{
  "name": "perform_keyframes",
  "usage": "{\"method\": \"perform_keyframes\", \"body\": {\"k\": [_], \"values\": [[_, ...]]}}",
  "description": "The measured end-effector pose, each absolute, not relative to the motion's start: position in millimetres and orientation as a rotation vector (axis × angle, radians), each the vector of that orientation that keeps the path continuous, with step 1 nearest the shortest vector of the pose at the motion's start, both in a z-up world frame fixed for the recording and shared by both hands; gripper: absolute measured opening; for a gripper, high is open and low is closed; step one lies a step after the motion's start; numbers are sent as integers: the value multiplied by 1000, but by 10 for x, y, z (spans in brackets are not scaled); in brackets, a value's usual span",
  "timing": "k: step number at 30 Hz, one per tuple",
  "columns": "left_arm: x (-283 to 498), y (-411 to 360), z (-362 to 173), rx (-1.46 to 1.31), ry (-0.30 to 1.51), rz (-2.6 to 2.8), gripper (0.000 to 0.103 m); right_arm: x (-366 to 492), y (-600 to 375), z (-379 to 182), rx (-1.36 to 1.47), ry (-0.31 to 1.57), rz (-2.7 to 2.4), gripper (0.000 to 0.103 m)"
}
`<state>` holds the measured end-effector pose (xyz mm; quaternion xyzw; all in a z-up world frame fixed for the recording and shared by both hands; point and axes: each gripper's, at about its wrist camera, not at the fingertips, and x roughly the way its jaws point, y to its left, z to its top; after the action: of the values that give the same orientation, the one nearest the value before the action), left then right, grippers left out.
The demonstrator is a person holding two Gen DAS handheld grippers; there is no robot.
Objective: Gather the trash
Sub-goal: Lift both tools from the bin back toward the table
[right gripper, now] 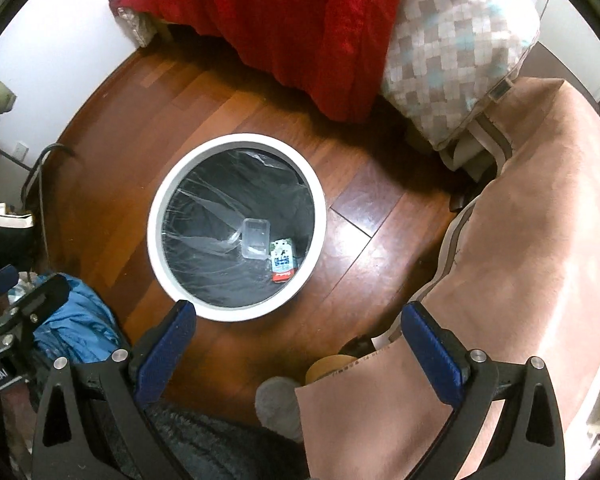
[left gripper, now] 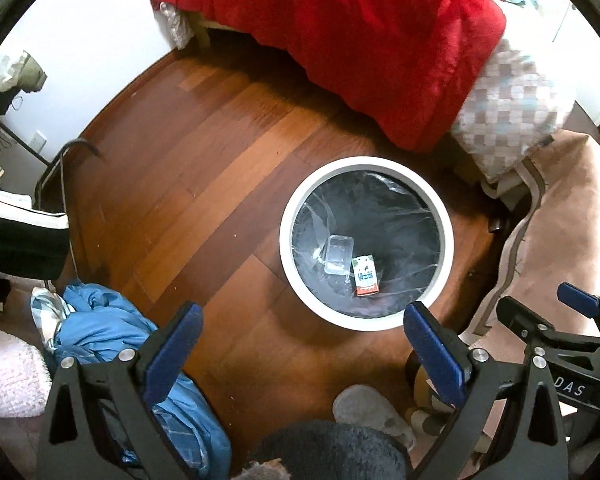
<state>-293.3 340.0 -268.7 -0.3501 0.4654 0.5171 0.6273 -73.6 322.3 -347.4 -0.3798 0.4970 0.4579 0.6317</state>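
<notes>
A clear tray and a carton are seen binned ahead of both spread, empty grippers; no further trash is identified.

Left gripper and right gripper gape, empty.

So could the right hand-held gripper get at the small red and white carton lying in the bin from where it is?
Probably yes. The right hand-held gripper is open and empty above the round white bin, nothing covers the small red and white carton, though the clear plastic tray lies close beside it.
</notes>
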Motion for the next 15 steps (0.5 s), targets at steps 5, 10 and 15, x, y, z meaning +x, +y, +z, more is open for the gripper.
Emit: {"method": "perform_keyframes", "body": {"k": [5, 10, 15], "values": [[-2891, 3223, -2444, -767, 1031, 1179, 102, -762, 3069, -3207, -836, 1119, 1075, 103], [-2848, 3036, -2210, -737, 989, 1164, 102, -776, 2902, -2853, -788, 1081, 1104, 103], [-2828, 2865, -1954, -704, 947, 1154, 102, -803, 2668, -2454, -732, 1046, 1127, 103]]}}
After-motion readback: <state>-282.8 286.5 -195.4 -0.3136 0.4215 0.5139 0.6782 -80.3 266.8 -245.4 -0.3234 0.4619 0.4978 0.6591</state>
